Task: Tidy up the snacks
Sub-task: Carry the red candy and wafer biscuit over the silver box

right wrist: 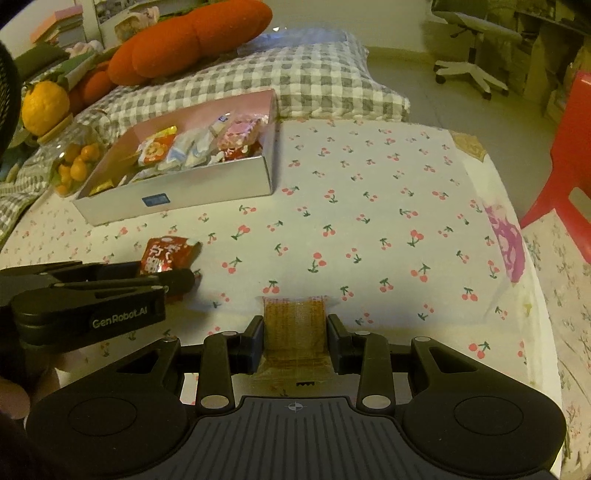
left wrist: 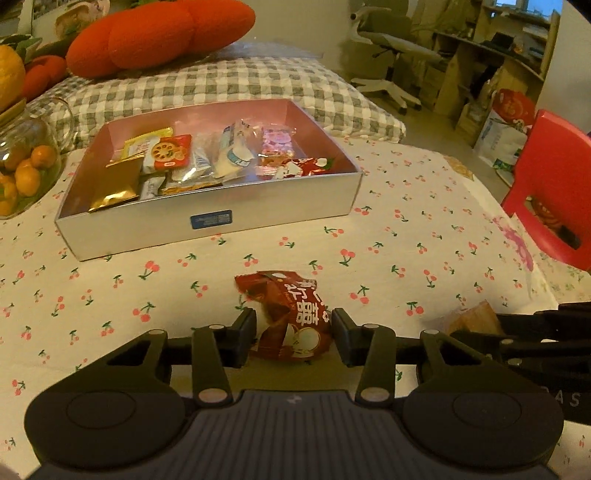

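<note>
A white box [left wrist: 207, 225] with a pink inside holds several snack packets at the far left of the cherry-print table; it also shows in the right wrist view [right wrist: 207, 184]. My left gripper [left wrist: 293, 328] has its fingers around a red snack packet [left wrist: 291, 314] lying on the cloth; the pads look to touch its sides. The red packet [right wrist: 168, 253] also shows in the right wrist view. My right gripper [right wrist: 295, 336] is closed on a clear packet with an orange-brown snack [right wrist: 295, 325], low over the cloth; that packet [left wrist: 474, 317] also shows at the right in the left wrist view.
A glass jar of small oranges [left wrist: 26, 166] stands left of the box. A checked cushion [left wrist: 221, 85] and an orange plush [left wrist: 159, 33] lie behind it. A red plastic chair [left wrist: 550, 184] stands at the table's right edge.
</note>
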`<state>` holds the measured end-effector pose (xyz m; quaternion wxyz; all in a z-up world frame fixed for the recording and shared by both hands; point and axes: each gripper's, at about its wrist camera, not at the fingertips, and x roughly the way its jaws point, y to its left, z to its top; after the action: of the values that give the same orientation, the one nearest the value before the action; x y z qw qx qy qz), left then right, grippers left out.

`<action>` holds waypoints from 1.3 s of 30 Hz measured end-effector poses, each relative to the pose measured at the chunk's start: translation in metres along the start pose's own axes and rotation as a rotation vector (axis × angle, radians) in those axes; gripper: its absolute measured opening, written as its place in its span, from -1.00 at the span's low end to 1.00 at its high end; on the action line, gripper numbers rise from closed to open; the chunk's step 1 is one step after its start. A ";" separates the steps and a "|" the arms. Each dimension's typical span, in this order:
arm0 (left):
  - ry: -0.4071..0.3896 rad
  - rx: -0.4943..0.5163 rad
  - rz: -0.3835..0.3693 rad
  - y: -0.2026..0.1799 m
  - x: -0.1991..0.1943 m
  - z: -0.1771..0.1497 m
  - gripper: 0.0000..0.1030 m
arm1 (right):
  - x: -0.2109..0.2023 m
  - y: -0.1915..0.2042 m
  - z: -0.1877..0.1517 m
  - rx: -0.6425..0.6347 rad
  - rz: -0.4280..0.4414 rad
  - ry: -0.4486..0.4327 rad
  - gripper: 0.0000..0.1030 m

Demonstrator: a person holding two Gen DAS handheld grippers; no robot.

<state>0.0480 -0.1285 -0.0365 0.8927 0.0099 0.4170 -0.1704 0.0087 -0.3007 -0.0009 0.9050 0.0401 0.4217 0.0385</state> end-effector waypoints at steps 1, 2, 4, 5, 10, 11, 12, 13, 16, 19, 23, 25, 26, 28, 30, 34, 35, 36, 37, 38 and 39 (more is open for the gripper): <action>0.001 0.000 -0.002 0.001 -0.001 0.000 -0.22 | 0.000 0.002 0.001 -0.002 0.002 -0.002 -0.34; 0.000 0.000 -0.001 0.003 -0.002 0.001 -0.22 | -0.001 0.003 0.001 -0.003 0.003 -0.004 -0.34; -0.003 0.004 0.004 0.007 -0.005 0.002 -0.23 | -0.001 0.006 0.003 -0.005 0.005 -0.007 -0.34; -0.004 0.004 0.002 0.010 -0.006 0.003 -0.23 | -0.001 0.007 0.005 -0.005 0.007 -0.009 -0.34; -0.028 -0.003 0.004 0.024 -0.018 0.007 -0.29 | -0.001 0.015 0.012 -0.004 0.013 -0.020 -0.34; -0.030 -0.007 0.002 0.027 -0.020 0.008 -0.29 | -0.001 0.017 0.014 -0.004 0.014 -0.023 -0.34; -0.030 -0.012 0.001 0.030 -0.021 0.009 -0.30 | 0.000 0.019 0.016 -0.004 0.017 -0.025 -0.34; -0.029 -0.016 0.000 0.033 -0.022 0.009 -0.32 | 0.000 0.020 0.017 -0.004 0.019 -0.026 -0.34; -0.025 -0.026 -0.013 0.040 -0.024 0.010 -0.35 | 0.001 0.026 0.021 -0.002 0.023 -0.032 -0.34; -0.029 -0.040 -0.027 0.047 -0.029 0.012 -0.38 | 0.001 0.031 0.025 -0.001 0.029 -0.036 -0.34; -0.046 -0.046 -0.035 0.055 -0.037 0.016 -0.39 | 0.001 0.038 0.031 -0.001 0.042 -0.046 -0.34; -0.053 -0.055 -0.039 0.059 -0.041 0.018 -0.39 | 0.000 0.042 0.035 0.004 0.050 -0.053 -0.34; -0.058 -0.061 -0.040 0.061 -0.042 0.019 -0.39 | -0.001 0.043 0.037 0.007 0.054 -0.059 -0.34; -0.071 -0.072 -0.040 0.065 -0.046 0.023 -0.40 | -0.004 0.046 0.042 0.017 0.066 -0.072 -0.34; -0.081 -0.084 -0.043 0.069 -0.048 0.027 -0.40 | -0.006 0.049 0.048 0.027 0.078 -0.085 -0.34; -0.101 -0.105 -0.047 0.075 -0.053 0.033 -0.40 | -0.009 0.055 0.060 0.051 0.100 -0.110 -0.34; -0.107 -0.107 -0.046 0.076 -0.055 0.034 -0.40 | -0.008 0.056 0.063 0.059 0.103 -0.114 -0.34; -0.111 -0.108 -0.046 0.077 -0.055 0.035 -0.40 | -0.008 0.057 0.066 0.067 0.107 -0.119 -0.34; -0.114 -0.111 -0.045 0.078 -0.056 0.036 -0.40 | -0.007 0.057 0.068 0.075 0.109 -0.123 -0.34; -0.117 -0.113 -0.043 0.078 -0.056 0.038 -0.40 | -0.006 0.058 0.071 0.086 0.113 -0.128 -0.34; -0.119 -0.114 -0.041 0.079 -0.056 0.039 -0.40 | -0.005 0.058 0.073 0.096 0.115 -0.131 -0.34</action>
<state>0.0680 -0.0438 0.0208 0.9114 -0.0595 0.3724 -0.1648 0.0593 -0.2465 0.0564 0.9240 0.1098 0.3600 0.0674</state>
